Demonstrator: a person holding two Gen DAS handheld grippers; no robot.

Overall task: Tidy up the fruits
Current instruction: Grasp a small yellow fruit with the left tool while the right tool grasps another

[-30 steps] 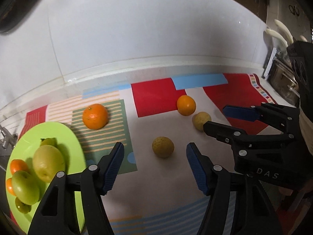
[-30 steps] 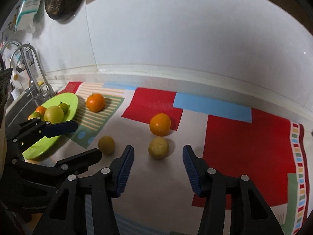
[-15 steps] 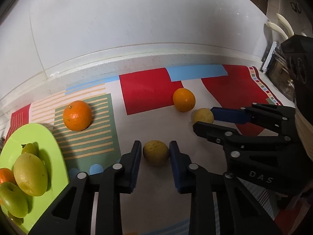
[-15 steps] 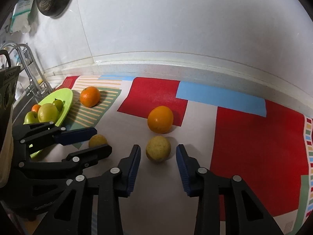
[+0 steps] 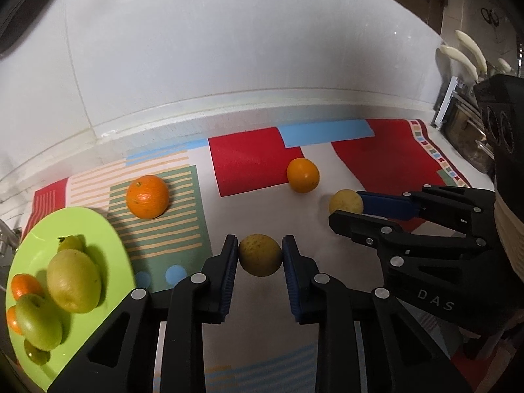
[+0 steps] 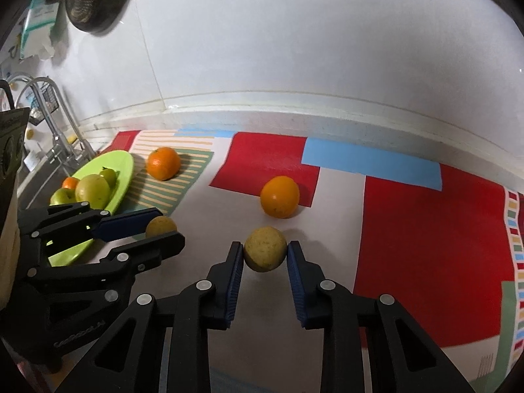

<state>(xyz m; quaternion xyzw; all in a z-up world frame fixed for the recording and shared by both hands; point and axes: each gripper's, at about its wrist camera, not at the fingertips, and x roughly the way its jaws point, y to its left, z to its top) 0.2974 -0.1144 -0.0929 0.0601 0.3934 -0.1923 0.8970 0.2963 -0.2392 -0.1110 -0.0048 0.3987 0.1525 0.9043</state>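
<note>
Both grippers held fruit.
Left gripper (image 5: 260,254) clamped one yellow fruit (image 5: 260,254); right gripper (image 6: 265,253) clamped another yellow fruit (image 6: 265,253) on mat (image 6: 425,229).

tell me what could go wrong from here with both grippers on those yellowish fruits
1. The left gripper and right gripper each pinch a round yellowish fruit near the pad tips; either could slip out when lifted.
2. The grippers sit close together, so they might collide heading to the green plate.
3. That plate looks crowded; added fruit may roll off.
</note>
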